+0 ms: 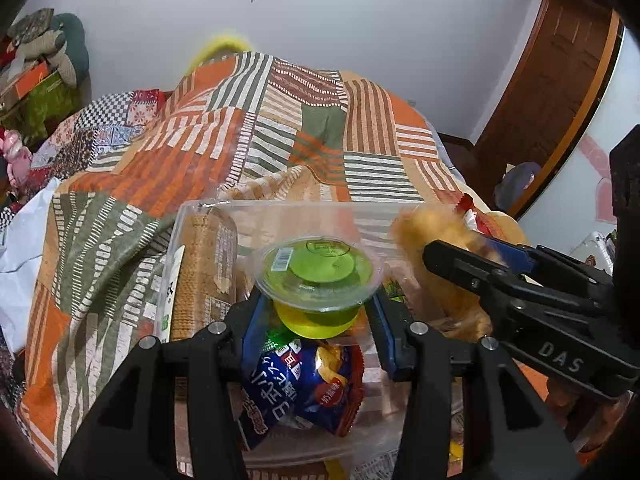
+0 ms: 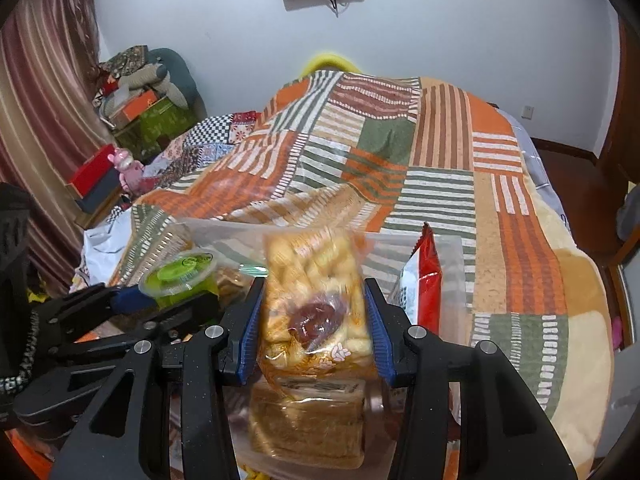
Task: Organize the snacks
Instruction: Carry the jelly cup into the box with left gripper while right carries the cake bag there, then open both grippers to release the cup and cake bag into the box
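Note:
My left gripper is shut on a clear cup of green jelly, held over a clear plastic bin on the bed. Below the cup lies a blue chip bag, and a pack of brown biscuits leans at the bin's left wall. My right gripper is shut on a clear bag of yellow puffed snacks, also above the bin. A red and white snack bag stands at the bin's right side. In the right wrist view the left gripper with the jelly cup sits to the left.
The bin rests on a patchwork quilt of orange, green and white stripes that covers the bed. Boxes and soft toys pile up at the far left by a curtain. A wooden door stands at the right.

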A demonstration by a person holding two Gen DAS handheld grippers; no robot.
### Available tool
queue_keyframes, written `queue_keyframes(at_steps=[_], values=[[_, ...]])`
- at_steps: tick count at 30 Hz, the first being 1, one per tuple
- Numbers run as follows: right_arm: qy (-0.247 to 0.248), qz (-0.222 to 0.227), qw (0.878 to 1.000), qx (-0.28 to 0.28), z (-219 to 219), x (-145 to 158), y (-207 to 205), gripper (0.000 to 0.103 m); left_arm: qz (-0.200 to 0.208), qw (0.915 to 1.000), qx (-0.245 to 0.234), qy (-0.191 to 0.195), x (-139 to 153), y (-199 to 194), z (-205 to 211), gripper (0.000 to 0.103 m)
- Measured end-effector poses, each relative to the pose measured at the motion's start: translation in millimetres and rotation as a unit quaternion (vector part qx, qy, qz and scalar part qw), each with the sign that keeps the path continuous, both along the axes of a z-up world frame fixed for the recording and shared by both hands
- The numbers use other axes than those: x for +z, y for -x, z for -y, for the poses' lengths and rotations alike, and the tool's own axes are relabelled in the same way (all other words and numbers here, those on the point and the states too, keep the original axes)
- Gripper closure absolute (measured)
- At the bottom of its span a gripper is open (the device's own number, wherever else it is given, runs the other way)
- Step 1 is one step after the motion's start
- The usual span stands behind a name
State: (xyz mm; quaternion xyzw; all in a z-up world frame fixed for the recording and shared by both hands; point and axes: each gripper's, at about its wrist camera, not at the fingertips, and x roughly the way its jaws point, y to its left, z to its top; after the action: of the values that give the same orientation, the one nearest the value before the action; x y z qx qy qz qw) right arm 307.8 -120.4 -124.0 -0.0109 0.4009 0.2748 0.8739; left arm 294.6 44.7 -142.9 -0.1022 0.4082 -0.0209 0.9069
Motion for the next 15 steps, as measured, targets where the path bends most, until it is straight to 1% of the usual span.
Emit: queue_keyframes(at_steps=[7,9,11,15], values=[[-0.017,-0.008,1.000,0.000,9.2,6.6,2.7,0.059,0.009,0.9999,0.002,0.009,9.1,5.7,-0.5,0.056],[-0.013,0.000,1.000,0.001,10.7,10.7,7.4,0.059,0.013,0.9998,0.002,0.012,14.0,10.6,-1.8,0.056],[-0.010,0.009,1.000,0.004,13.2,16.7,14.6,0.055,0.018,0.9998,0.000,0.012,19.6,16.2,-1.8,0.055],[-0.012,0.029,0.999,0.011,20.1,29.6,31.0,0.053,0.033,0.9995,-0.005,0.003,34.2,32.7,-0.4,0.055]])
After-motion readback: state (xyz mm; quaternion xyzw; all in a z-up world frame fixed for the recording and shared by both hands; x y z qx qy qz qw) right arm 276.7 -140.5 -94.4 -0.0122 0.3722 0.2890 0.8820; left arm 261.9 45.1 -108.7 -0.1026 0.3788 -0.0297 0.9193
